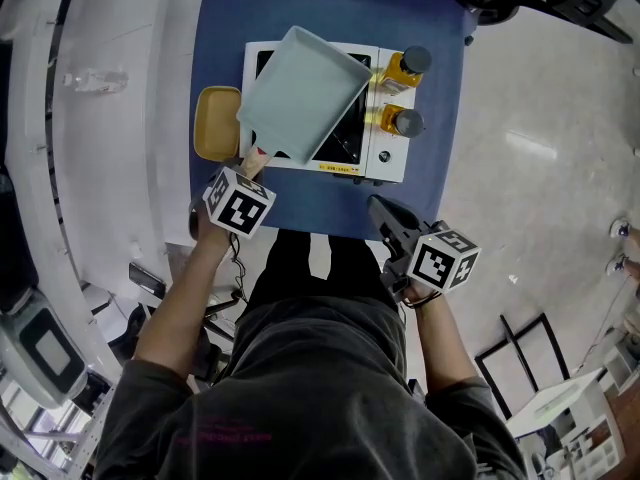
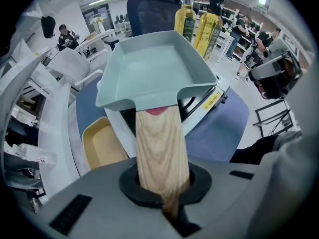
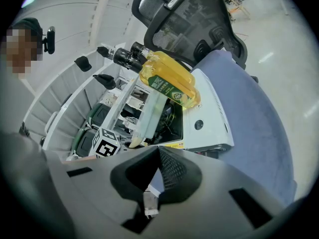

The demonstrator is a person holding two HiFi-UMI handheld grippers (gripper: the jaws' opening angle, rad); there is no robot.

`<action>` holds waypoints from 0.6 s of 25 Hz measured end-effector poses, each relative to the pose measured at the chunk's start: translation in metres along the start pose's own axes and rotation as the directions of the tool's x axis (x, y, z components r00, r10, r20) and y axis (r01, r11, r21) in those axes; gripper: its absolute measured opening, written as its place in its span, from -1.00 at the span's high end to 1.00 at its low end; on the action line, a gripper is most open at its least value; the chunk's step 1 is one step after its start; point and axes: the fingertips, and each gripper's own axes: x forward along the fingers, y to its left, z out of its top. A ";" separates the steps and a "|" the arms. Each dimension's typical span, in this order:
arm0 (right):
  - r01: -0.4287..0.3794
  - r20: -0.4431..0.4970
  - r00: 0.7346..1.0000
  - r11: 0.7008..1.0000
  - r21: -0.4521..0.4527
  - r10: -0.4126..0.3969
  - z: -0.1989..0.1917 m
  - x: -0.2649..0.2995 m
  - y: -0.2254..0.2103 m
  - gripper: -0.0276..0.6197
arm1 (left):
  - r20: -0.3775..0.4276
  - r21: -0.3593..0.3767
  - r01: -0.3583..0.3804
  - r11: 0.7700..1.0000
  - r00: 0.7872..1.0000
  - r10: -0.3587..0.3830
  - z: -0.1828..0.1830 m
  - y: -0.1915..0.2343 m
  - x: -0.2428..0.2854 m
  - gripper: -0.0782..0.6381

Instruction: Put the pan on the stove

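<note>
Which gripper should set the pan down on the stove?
Left. The left gripper is shut on the wooden handle of the pan, held over the stove. The right gripper is empty, short of the stove.

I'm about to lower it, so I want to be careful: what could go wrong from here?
The pan is held only by the end of its handle in the left gripper, so it may tip. Its far corner sits close to the oil bottles and could knock them.

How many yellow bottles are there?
2. The back bottle stands on the stove's right side, far from the person; the front bottle stands beside it, nearer the person. The pan covers part of the stove, so another might hide.
</note>
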 end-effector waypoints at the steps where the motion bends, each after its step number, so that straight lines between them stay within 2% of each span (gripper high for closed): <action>1: 0.000 0.001 1.000 1.000 0.000 0.000 0.000 0.000 0.000 0.91 | -0.003 0.000 -0.003 1.000 1.000 0.003 0.000 0.000 0.000 0.76; 15: -0.001 0.003 1.000 1.000 0.000 0.001 0.001 -0.002 -0.003 0.91 | -0.047 0.040 -0.072 0.997 0.996 0.074 0.000 0.004 0.004 0.76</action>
